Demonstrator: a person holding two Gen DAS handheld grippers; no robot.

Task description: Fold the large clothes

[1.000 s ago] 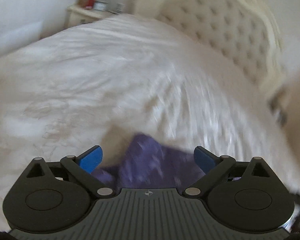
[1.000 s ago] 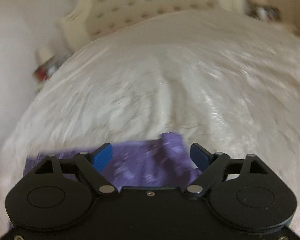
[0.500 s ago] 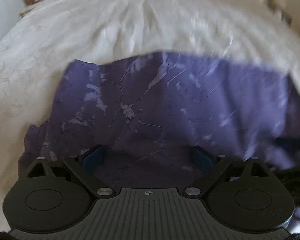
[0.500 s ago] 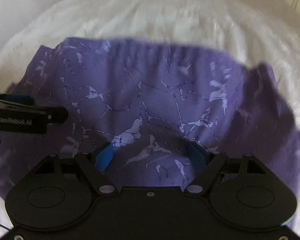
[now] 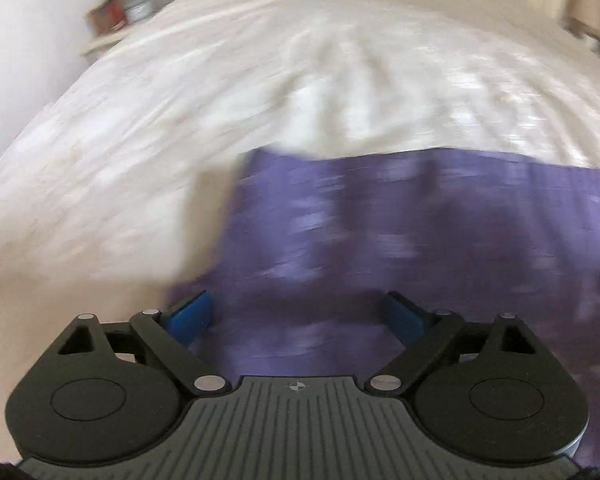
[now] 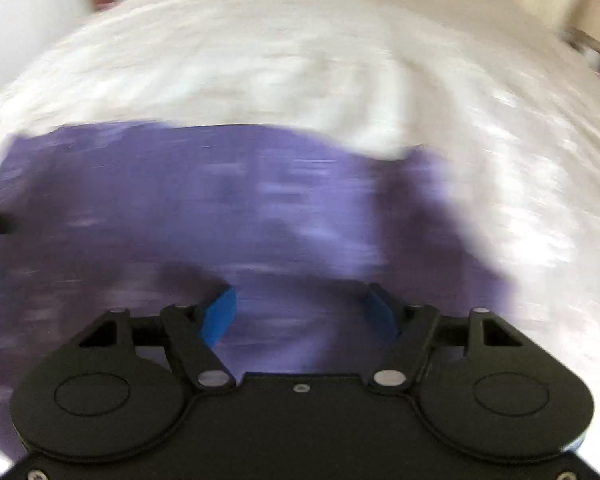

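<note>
Purple marbled cloth [image 5: 420, 232] on rumpled white bedspread [image 5: 220, 100]; left jaws apart, right jaws closing

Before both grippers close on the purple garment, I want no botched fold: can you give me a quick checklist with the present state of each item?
1. Purple garment lies on the white bedspread: ok.
2. Cloth lies in front of the left gripper, jaws apart: ok.
3. Right gripper over cloth, jaws closing, pads not yet pressing: ok.
4. Garment's far edge straight and flat: cannot tell, blurred.
5. Fabric actually between the pads: cannot tell.
</note>
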